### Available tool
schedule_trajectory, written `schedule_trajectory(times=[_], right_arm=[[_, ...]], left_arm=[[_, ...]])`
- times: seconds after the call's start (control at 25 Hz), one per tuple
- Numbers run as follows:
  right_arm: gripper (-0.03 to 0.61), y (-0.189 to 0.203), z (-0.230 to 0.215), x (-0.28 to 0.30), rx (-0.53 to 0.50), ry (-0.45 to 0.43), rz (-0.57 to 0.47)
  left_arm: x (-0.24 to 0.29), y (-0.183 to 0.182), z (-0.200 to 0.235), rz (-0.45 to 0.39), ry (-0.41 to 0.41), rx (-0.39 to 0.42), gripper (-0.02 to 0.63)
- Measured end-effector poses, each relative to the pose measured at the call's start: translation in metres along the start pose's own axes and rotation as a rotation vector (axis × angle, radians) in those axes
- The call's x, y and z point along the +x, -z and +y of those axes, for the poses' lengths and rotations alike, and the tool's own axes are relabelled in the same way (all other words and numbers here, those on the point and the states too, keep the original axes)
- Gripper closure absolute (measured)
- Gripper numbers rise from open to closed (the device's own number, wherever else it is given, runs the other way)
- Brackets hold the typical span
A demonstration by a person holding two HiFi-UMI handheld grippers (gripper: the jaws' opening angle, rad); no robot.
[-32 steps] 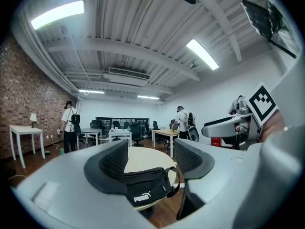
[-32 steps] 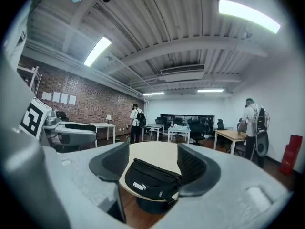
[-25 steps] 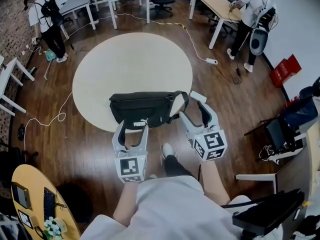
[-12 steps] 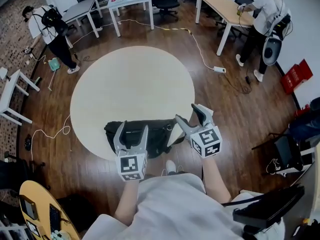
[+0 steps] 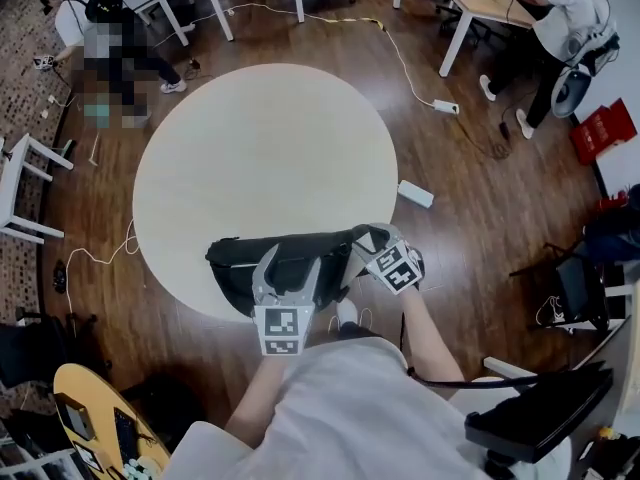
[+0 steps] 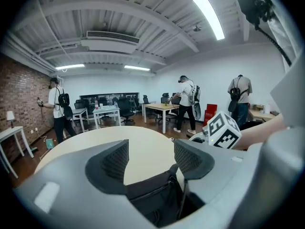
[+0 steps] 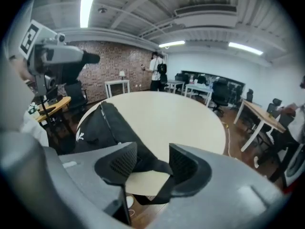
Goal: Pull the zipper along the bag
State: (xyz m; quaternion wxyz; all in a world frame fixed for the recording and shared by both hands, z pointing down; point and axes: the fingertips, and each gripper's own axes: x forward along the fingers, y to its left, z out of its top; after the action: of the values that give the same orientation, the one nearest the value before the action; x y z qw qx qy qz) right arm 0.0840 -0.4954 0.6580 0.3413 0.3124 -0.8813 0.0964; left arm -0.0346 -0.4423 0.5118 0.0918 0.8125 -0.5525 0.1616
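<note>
A black waist bag (image 5: pixel 300 258) lies on the near edge of the round beige table (image 5: pixel 260 148). My left gripper (image 5: pixel 290 261) hovers over the bag's middle. Its jaws are open, and the left gripper view shows the bag (image 6: pixel 157 194) below and between them with no pad touching it. My right gripper (image 5: pixel 368 240) is at the bag's right end, its jaws closing. In the right gripper view the bag's black strap (image 7: pixel 159 168) runs between the pads, which still show a gap around it. The bag body (image 7: pixel 97 128) stretches away to the left.
A white power strip (image 5: pixel 415 194) and cables lie on the wood floor to the right of the table. Desks, chairs and people stand at the far side of the room. A yellow table (image 5: pixel 90 418) is at lower left, a dark chair (image 5: pixel 530 418) at lower right.
Both grippers have moved forward onto the bag. The right gripper has come in to the bag's right end and its jaws have narrowed around the strap.
</note>
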Motion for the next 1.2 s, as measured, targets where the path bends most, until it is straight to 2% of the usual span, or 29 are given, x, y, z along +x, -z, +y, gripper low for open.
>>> schedule_trajectory(times=[0.12, 0.24, 0.4, 0.52, 0.64, 0.96, 1.2], right_arm=[[0.377, 0.029, 0.011, 0.034, 0.013, -0.101, 0.084], [0.377, 0.048, 0.015, 0.059, 0.038, -0.138, 0.132], [0.410, 0.065, 0.026, 0.083, 0.038, -0.191, 0.192], [0.446, 0.071, 0.032, 0.095, 0.068, -0.249, 0.204], [0.454, 0.071, 0.032, 0.101, 0.077, -0.283, 0.190], [0.463, 0.067, 0.035, 0.102, 0.075, -0.389, 0.235], [0.468, 0.069, 0.032, 0.099, 0.095, -0.453, 0.271]], left_arm=[[0.008, 0.013, -0.015, 0.038, 0.052, 0.012, 0.296], [0.015, 0.025, -0.027, 0.067, 0.092, 0.032, 0.296], [0.020, 0.049, -0.037, 0.129, 0.124, 0.049, 0.310], [0.028, 0.065, -0.045, 0.172, 0.146, 0.020, 0.319], [0.038, 0.083, -0.051, 0.224, 0.180, -0.025, 0.325], [0.068, 0.148, -0.079, 0.442, 0.251, -0.180, 0.348], [0.095, 0.191, -0.094, 0.551, 0.223, -0.192, 0.367]])
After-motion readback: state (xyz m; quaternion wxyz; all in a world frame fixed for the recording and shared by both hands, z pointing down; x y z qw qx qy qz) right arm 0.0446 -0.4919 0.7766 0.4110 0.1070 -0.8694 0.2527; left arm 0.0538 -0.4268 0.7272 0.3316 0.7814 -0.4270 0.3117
